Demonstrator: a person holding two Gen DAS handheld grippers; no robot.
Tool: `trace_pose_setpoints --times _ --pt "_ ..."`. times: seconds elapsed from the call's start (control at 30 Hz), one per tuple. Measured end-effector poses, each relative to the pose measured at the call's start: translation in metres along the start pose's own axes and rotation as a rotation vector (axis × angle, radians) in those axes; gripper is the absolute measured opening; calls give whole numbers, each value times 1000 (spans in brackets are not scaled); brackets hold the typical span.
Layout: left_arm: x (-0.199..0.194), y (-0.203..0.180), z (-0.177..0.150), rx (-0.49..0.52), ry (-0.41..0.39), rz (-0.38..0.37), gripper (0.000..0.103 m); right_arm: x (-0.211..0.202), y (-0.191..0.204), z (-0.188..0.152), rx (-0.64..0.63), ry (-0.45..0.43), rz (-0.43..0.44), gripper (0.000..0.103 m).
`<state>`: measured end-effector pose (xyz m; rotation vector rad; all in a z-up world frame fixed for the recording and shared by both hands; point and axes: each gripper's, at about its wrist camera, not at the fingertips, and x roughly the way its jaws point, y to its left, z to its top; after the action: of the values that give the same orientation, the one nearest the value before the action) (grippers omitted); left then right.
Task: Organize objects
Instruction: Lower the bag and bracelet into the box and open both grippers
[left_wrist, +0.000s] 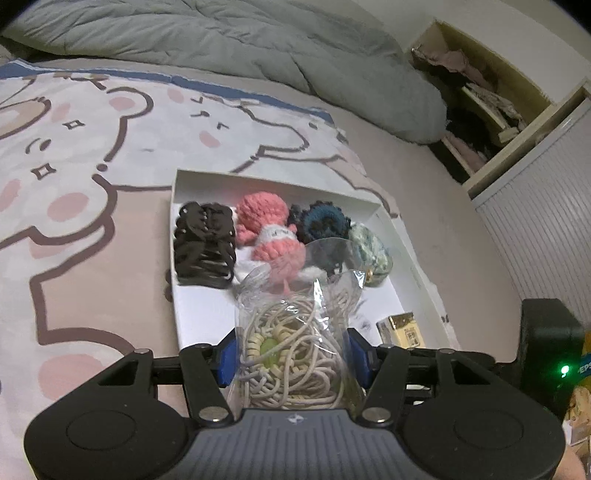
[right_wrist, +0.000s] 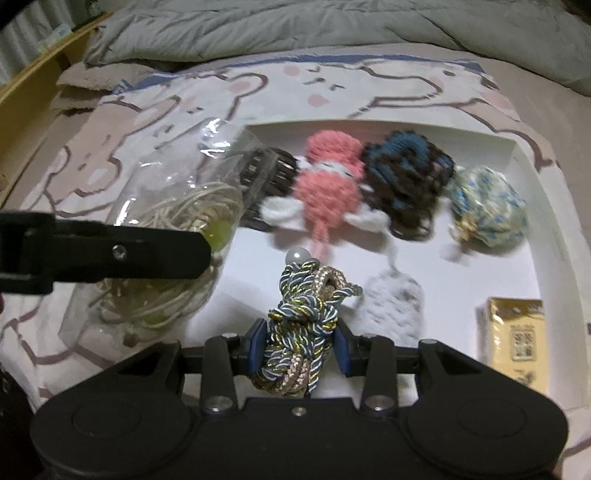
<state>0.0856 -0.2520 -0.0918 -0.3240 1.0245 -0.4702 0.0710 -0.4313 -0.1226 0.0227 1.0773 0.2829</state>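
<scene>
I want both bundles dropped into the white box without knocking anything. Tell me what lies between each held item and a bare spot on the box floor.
Nothing visible blocks either. The bag of cord in the left gripper hangs over the bare near-left floor of the white box. The braided cord in the right gripper has bare floor ahead; a white crocheted piece lies just right.

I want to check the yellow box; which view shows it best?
The right wrist view: the yellow box lies in the white tray nearly whole, with its printed label showing. The left wrist view shows it smaller, its lower end behind the gripper.
</scene>
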Motion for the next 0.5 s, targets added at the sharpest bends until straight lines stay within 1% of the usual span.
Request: trace_pose_setpoints --times 0.17,0.3,0.37,0.43,0.47,0.5 --pt "16 -2 -7 -3 17 46 59 -3 -19 -6 35 5 -30 39" --pt "26 2 -10 -23 29 84 59 -11 -30 -6 63 -19 -22 39" --pt "32 5 -11 -39 51 97 60 -14 -33 -5 71 -31 -9 39" --pt "35 8 -12 -52 82 93 67 -17 -33 -4 74 -44 7 39" --pt "36 9 -12 -59 90 89 77 -18 -33 -4 79 -50 19 39" --pt "34 10 -11 -60 88 81 84 -19 -34 -3 83 -54 31 40"
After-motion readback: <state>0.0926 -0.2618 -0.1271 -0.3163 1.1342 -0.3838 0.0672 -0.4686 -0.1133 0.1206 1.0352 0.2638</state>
